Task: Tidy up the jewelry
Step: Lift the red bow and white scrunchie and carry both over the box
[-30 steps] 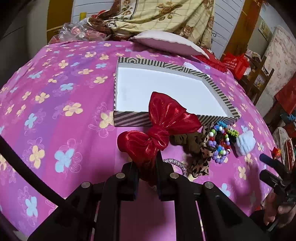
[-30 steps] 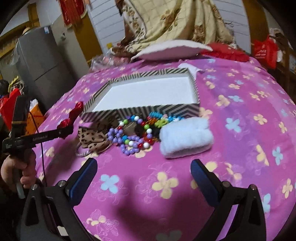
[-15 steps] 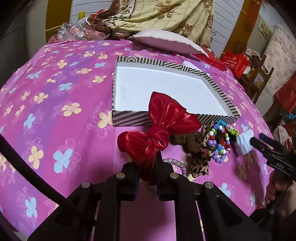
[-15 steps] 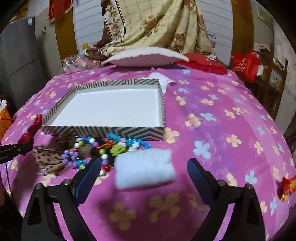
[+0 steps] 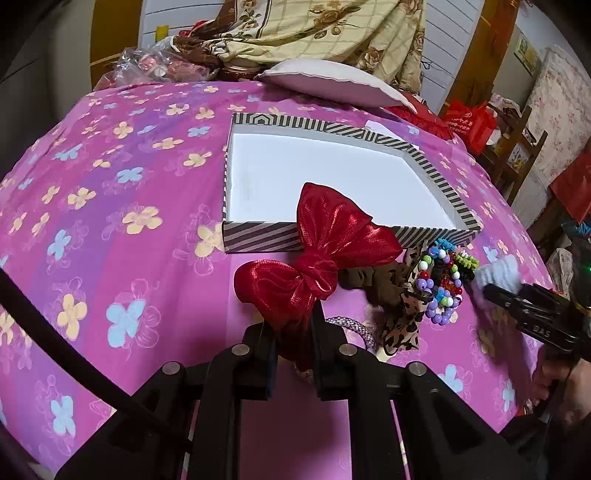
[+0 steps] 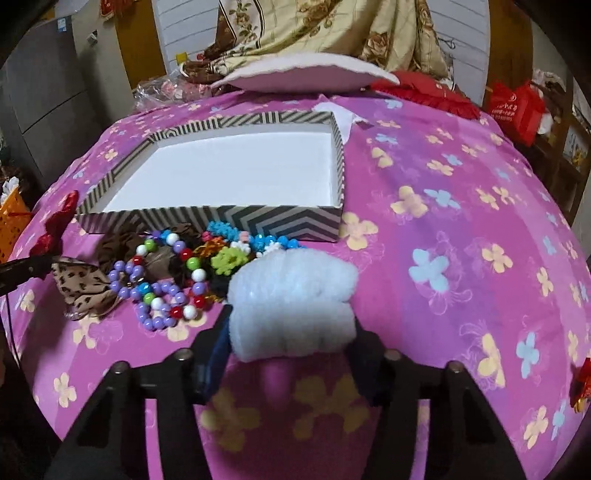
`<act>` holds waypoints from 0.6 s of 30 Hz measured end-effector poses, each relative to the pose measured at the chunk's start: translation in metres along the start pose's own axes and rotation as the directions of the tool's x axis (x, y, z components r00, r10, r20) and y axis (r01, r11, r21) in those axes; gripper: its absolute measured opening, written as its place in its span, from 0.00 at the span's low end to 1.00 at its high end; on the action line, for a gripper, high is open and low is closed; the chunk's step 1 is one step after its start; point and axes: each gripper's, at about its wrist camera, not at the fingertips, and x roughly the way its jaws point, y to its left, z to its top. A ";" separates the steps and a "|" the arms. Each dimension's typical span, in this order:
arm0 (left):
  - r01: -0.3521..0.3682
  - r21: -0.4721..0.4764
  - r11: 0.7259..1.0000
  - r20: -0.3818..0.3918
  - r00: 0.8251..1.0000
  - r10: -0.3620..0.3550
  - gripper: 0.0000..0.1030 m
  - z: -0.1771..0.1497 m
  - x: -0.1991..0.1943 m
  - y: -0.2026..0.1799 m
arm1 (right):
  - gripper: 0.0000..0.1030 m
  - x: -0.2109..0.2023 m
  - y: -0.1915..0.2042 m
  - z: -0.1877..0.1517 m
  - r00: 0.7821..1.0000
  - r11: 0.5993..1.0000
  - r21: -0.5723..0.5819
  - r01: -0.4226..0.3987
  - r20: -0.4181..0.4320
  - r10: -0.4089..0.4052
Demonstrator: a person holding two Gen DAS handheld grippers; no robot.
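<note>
Holding a red bow (image 5: 321, 258) tight in our left gripper (image 5: 291, 347), lifted just short of the box (image 5: 258, 240). Our right gripper (image 6: 291, 343) has its jaws narrowed around the white fluffy band (image 6: 291, 302), though we can't tell if they're actually squeezing it yet. Looks like we're at the pick-up stage, nothing's in the box so far. Next up, probably: carry the bow over the near striped wall and let go inside, then lift the band. The beads (image 6: 162, 280) and leopard scrunchie (image 6: 83, 284) sit between the grippers, beside the box. Everything's on a pink flowered surface (image 6: 461, 221); farther back there's a pillow (image 6: 306, 74), a beige blanket (image 5: 332, 33) and a red bag (image 6: 517, 107).
</note>
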 end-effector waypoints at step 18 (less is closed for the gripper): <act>-0.023 0.027 0.999 0.049 0.999 0.022 0.00 0.003 -0.006 -0.006 | 0.51 -0.045 -0.018 -0.003 0.986 0.992 0.121 -0.033 0.167 0.013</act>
